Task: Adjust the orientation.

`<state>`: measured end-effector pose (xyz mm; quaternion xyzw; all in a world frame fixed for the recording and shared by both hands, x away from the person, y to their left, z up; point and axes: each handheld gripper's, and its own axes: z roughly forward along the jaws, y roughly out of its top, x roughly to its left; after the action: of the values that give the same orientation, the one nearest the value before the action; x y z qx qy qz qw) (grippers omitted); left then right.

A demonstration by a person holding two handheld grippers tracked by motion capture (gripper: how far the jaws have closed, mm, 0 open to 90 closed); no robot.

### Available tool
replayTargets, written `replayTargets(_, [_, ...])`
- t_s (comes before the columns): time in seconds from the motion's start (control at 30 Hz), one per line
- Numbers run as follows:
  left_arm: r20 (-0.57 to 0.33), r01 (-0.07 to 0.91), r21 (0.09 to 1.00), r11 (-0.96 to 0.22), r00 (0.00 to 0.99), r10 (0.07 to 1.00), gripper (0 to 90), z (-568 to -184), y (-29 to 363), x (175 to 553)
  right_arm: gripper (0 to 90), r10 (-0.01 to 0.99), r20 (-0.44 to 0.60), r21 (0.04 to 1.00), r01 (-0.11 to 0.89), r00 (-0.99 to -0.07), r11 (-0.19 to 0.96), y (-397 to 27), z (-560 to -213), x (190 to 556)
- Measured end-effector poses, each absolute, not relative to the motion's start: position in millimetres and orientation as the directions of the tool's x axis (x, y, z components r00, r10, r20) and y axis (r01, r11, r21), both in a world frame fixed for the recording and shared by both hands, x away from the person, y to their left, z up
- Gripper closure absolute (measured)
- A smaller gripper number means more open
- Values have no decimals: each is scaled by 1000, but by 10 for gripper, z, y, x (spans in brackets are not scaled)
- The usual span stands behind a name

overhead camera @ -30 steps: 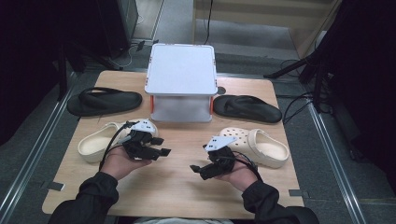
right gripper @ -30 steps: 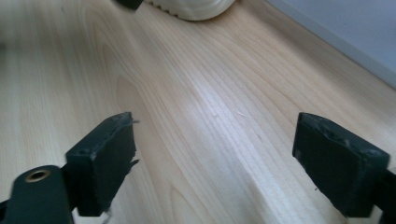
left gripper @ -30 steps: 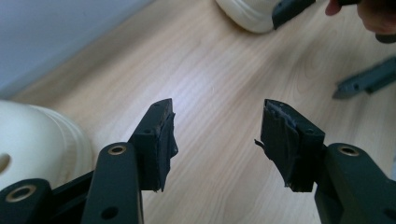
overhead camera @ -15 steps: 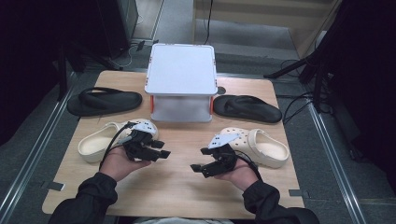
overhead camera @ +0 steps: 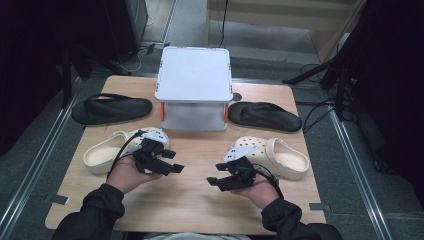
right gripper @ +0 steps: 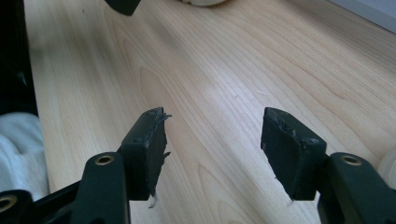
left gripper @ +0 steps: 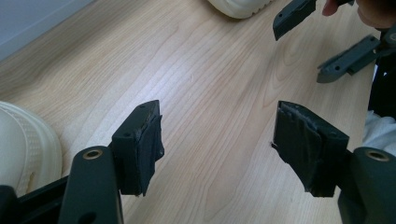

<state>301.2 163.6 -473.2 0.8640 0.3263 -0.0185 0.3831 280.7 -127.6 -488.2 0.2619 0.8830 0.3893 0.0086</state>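
Note:
Two hand-held grippers hover low over the wooden table, tips pointing toward each other. My left gripper is open; its jaws have just been opening, with only bare wood between the pads. My right gripper is open too; its jaws have just been closing, with nothing between them. A cream clog lies just behind the left hand. A second cream clog lies beside the right hand. In the left gripper view the right gripper shows at the top right.
A white lidded box with orange clips stands at the back centre. A black sandal lies to its left and another black sandal to its right. Bare wood lies between the two grippers and toward the front edge.
Both hands keep their places. The left gripper's jaws stand a little wider than before and the right gripper's jaws a little narrower.

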Motion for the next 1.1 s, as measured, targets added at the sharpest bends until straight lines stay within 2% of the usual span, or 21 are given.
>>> replayTargets(0.23, [-303,600,644,-474,770,562,284,-4747,1686,3055,354,475,233,694,487,-849,530,-1278,-4877,2842])
replayTargets(0.3, [-309,607,646,-462,762,569,273,-4744,1704,3067,326,476,246,694,496,-845,522,-1275,-4877,2850])
replayTargets(0.33, [-306,603,650,-462,765,568,267,-4738,1720,3072,273,478,246,700,495,-843,515,-1264,-4873,2846])
replayTargets(0.37, [-306,604,652,-459,763,569,267,-4733,1727,3070,273,478,246,700,495,-843,515,-1264,-4873,2846])
replayTargets(0.4, [-305,602,654,-459,765,567,266,-4723,1749,3074,234,476,253,699,500,-842,512,-1255,-4875,2843])
replayTargets(0.47, [-296,599,655,-460,764,574,289,-4712,1771,3074,232,482,272,677,521,-833,519,-1247,-4891,2849])
replayTargets(0.53, [-295,598,653,-464,766,571,406,-4701,1787,3070,234,485,284,658,536,-827,529,-1244,-4908,2861])
replayTargets(0.57, [-287,593,657,-466,768,572,406,-4690,1799,3062,234,485,284,658,536,-827,529,-1244,-4908,2861])
replayTargets(0.6, [-267,585,658,-474,770,580,472,-4670,1821,3049,248,487,270,658,528,-831,537,-1243,-4910,2862])
replayTargets(0.67, [-267,587,654,-476,769,581,504,-4665,1839,3053,275,486,267,662,524,-832,535,-1248,-4900,2867])
replayTargets(0.77, [-278,617,628,-474,747,604,533,-4658,1892,3056,289,483,259,676,514,-837,528,-1251,-4882,2871])
replayTargets(0.97, [-248,626,622,-471,728,640,503,-4653,1943,3069,289,482,239,690,496,-843,527,-1255,-4846,2899])
replayTargets(1.1, [-266,634,623,-458,723,638,491,-4634,2023,3058,329,460,233,694,478,-857,539,-1250,-4829,2907])
